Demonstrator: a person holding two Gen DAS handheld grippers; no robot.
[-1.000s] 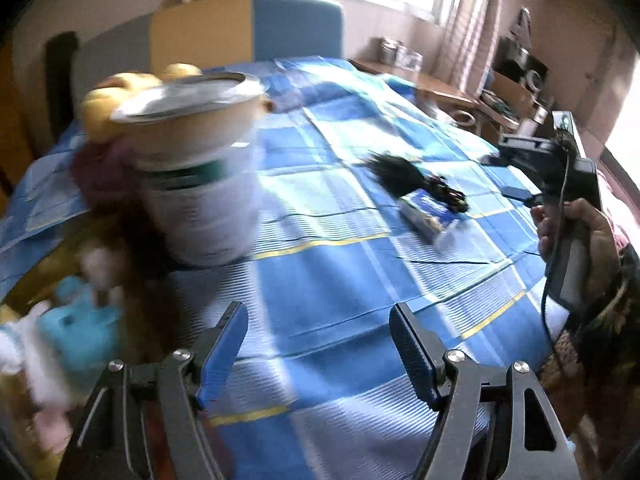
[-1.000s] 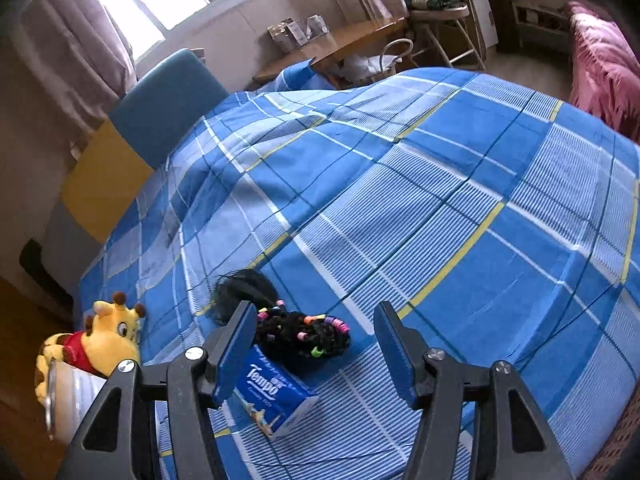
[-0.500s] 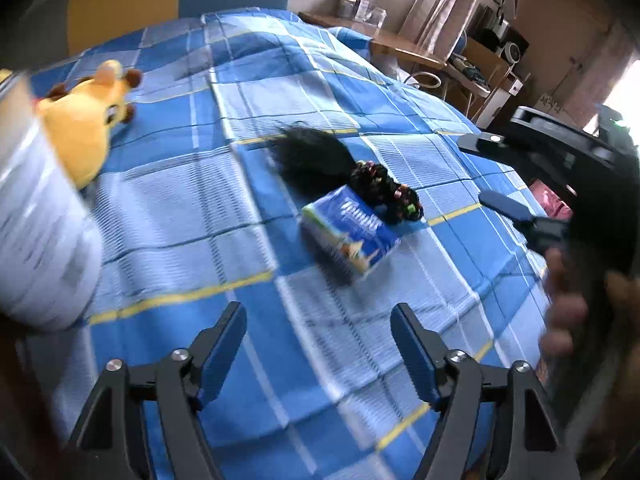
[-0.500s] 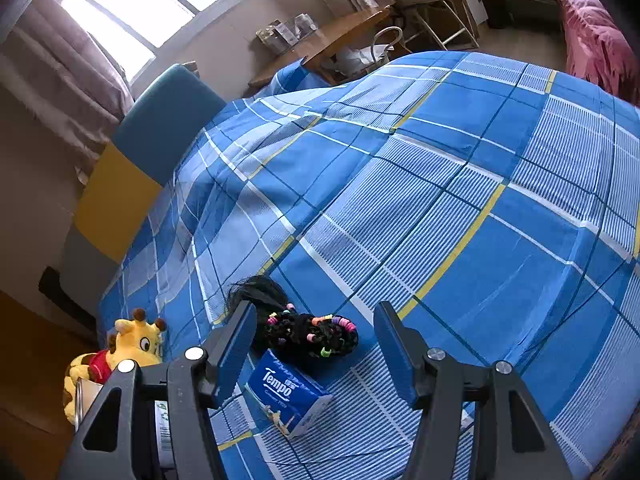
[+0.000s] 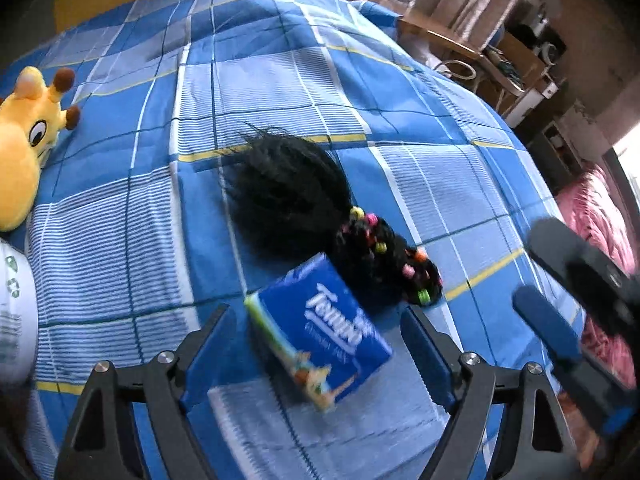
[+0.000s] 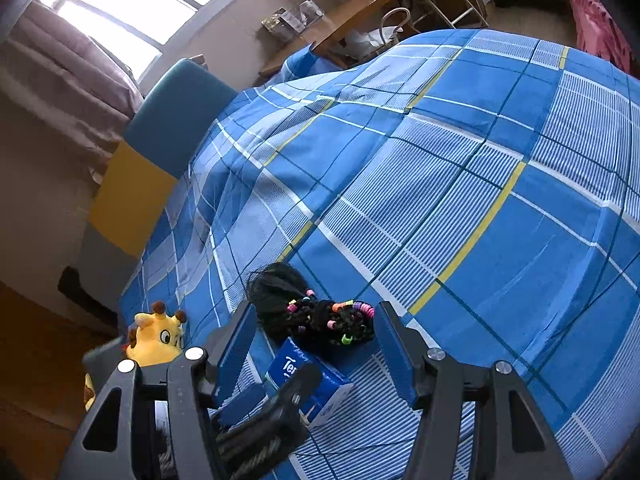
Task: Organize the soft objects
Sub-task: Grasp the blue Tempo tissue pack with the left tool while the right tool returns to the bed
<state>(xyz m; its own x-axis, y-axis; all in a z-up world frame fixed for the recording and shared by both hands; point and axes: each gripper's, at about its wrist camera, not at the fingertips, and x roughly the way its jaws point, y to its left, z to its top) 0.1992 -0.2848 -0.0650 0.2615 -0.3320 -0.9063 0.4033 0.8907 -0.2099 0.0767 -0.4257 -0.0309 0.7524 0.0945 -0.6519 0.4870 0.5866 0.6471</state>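
Now the left tongs (image 5: 316, 354), jaws opening, have swung from the white can to straddle the tissue pack (image 5: 318, 330) on the bed (image 5: 420, 184), untouched, while the right tongs (image 6: 314, 354) wait open and empty.

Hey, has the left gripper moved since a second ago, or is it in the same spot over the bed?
Yes. The left gripper has swung away from the white can and now straddles the tissue pack, jaws opening, not touching it.
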